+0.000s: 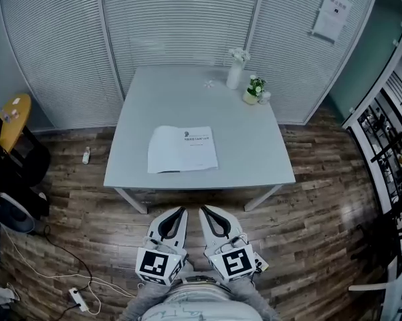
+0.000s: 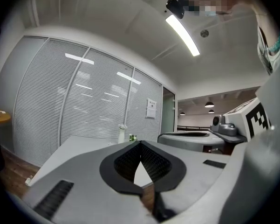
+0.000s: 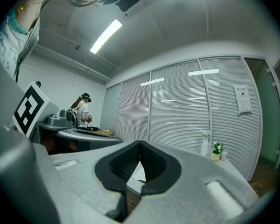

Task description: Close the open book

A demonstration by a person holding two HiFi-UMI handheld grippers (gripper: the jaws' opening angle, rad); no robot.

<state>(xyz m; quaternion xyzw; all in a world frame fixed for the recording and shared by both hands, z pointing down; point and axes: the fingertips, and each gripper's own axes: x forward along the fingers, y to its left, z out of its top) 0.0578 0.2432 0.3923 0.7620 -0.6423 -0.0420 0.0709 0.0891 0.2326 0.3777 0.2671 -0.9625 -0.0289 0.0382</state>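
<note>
- near the front edge of the table (image 1: 254,139), the book (image 1: 182,149) lies flat with a printed page up, easy to reach from this side.
- the vase (image 1: 235,74) and small plant (image 1: 254,89) sit at the far corner, well clear of it.
- the left gripper (image 1: 181,210) and right gripper (image 1: 204,210) are level, side by side and short of the table, jaws closed on nothing, probably to push a page.

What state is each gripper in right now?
Left gripper: jaws closed, holding nothing.
Right gripper: jaws closed, holding nothing.
</note>
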